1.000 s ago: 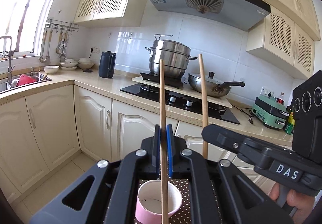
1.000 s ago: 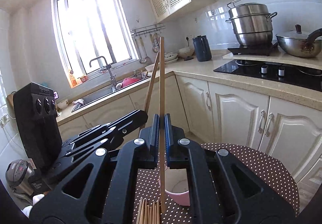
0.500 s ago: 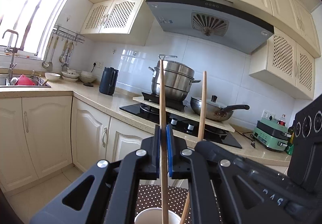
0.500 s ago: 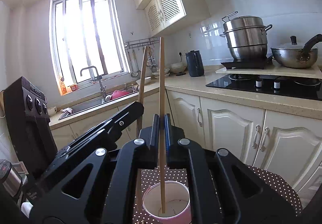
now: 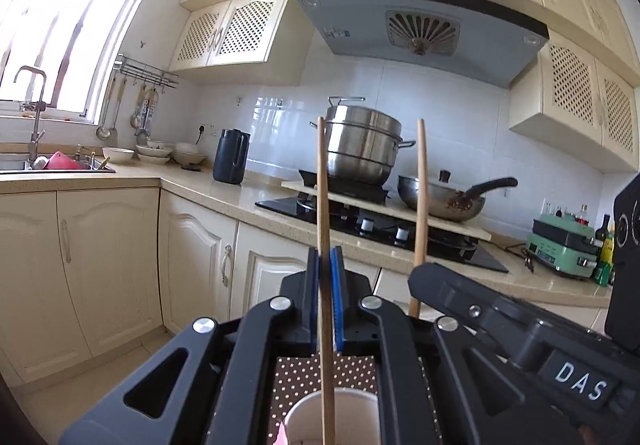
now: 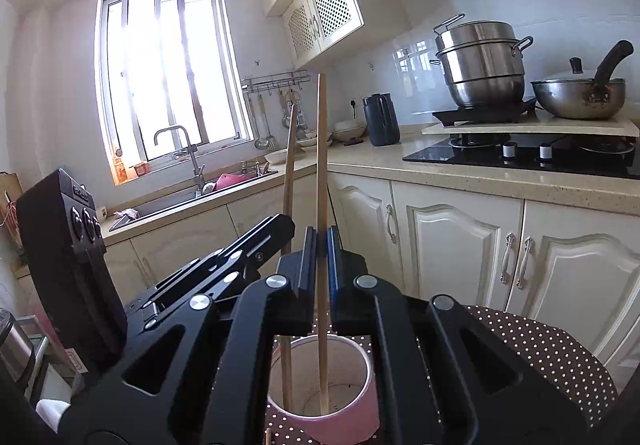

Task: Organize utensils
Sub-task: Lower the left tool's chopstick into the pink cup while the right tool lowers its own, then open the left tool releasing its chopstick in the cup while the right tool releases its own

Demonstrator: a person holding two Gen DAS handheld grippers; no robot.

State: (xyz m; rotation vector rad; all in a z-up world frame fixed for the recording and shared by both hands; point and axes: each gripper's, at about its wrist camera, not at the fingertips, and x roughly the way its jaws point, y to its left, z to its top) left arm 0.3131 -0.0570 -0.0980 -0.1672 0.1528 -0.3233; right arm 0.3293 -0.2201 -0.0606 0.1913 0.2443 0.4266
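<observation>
My left gripper point(image 5: 325, 265) is shut on a wooden chopstick point(image 5: 323, 205) held upright, its lower end inside a pink cup point(image 5: 332, 421) with a white inside. My right gripper point(image 6: 322, 245) is shut on a second upright chopstick point(image 6: 321, 165), whose lower end rests inside the same cup point(image 6: 340, 421). The left chopstick point(image 6: 289, 173) also shows in the right wrist view, standing in the cup beside it. The right chopstick point(image 5: 420, 197) and the right gripper's body show at the right in the left wrist view. The cup stands on a brown dotted cloth point(image 6: 540, 349).
More chopstick tips point(image 6: 267, 437) lie on the cloth in front of the cup. Behind are cream cabinets, a counter with a stove point(image 5: 380, 221), steel pot point(image 5: 362, 149), wok point(image 5: 444, 201), dark kettle point(image 5: 230, 157) and a sink point(image 6: 192, 197) under the window.
Both chopsticks have come down so their lower ends now sit inside the cup. The right chopstick reaches the cup's bottom. Both grippers stay shut.
</observation>
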